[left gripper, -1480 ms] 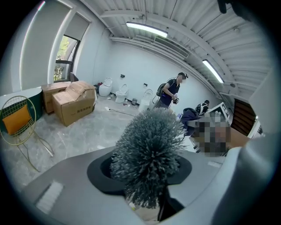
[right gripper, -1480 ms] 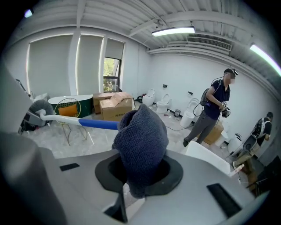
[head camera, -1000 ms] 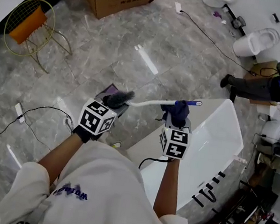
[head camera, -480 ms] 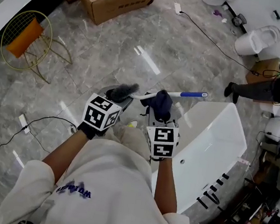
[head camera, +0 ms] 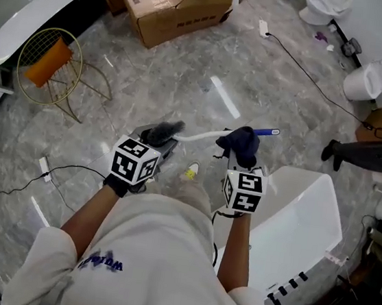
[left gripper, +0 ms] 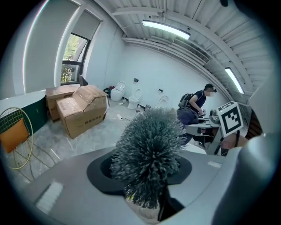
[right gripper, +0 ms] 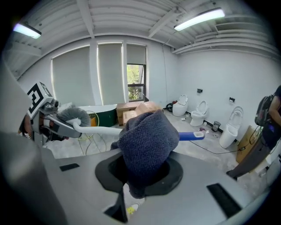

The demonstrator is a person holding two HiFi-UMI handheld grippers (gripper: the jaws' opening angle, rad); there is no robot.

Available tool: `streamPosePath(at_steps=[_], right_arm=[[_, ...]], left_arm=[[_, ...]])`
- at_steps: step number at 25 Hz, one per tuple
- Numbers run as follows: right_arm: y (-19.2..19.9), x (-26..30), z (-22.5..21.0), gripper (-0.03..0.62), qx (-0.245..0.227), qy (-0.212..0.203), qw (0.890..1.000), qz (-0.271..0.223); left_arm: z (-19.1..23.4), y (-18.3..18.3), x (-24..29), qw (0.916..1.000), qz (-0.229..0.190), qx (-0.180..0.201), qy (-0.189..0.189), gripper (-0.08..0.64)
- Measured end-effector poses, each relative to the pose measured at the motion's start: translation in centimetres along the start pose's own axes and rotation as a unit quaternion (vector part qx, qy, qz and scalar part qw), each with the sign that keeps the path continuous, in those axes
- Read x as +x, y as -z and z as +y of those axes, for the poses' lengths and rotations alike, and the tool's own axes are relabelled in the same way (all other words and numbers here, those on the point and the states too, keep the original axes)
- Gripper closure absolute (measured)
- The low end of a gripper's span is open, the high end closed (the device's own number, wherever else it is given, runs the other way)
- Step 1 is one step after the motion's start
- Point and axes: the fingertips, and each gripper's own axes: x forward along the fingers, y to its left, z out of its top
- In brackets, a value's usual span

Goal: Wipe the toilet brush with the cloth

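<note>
The toilet brush has a grey bristle head (head camera: 162, 132), a white handle (head camera: 203, 137) and a blue tip (head camera: 268, 131). It is held level in the air. My left gripper (head camera: 154, 145) is shut on the brush just below the head, and the bristles (left gripper: 149, 151) fill the left gripper view. My right gripper (head camera: 240, 160) is shut on a dark blue cloth (head camera: 240, 143). The cloth (right gripper: 145, 143) is draped over the handle (right gripper: 99, 129) close to the blue tip (right gripper: 192, 136) and hides that stretch of it.
A white bathtub (head camera: 304, 217) stands at the lower right beside me. Cardboard boxes (head camera: 175, 1) lie at the top, and a gold wire chair with an orange cushion (head camera: 50, 62) at the left. A cable (head camera: 73, 155) runs over the marble floor. Toilets (head camera: 377, 74) and a person (head camera: 374, 155) are at the right.
The cloth slid along the handle toward the bristle head, then back toward the blue tip. Both grippers and the view shifted, so the bathtub now sits further right and lower.
</note>
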Motion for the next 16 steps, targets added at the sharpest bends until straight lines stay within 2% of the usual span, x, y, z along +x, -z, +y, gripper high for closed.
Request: streamPosePath(at_steps=[3, 8, 12, 16], right_arm=[[-1.3, 1.6, -6.0, 0.534, 0.020, 0.013, 1.000, -0.006], [-1.2, 4.1, -14.2, 0.534, 0.031, 0.032, 0.999, 0.006], [-1.6, 5.5, -17.3, 0.534, 0.025, 0.039, 0.999, 0.013], [-3.2, 7.4, -18.9, 0.534, 0.025, 0.036, 0.999, 0.013]], left_arm=[[0.1, -3.0, 1.6, 0.9999, -0.001, 0.006, -0.016, 0.373], [-1.0, -6.1, 4.1, 0.9986, -0.004, 0.027, -0.046, 0.371], [-0.8, -6.9, 5.7, 0.9986, 0.001, 0.011, -0.051, 0.373], [0.5, -8.8, 7.0, 0.9982, -0.002, 0.010, -0.059, 0.373]])
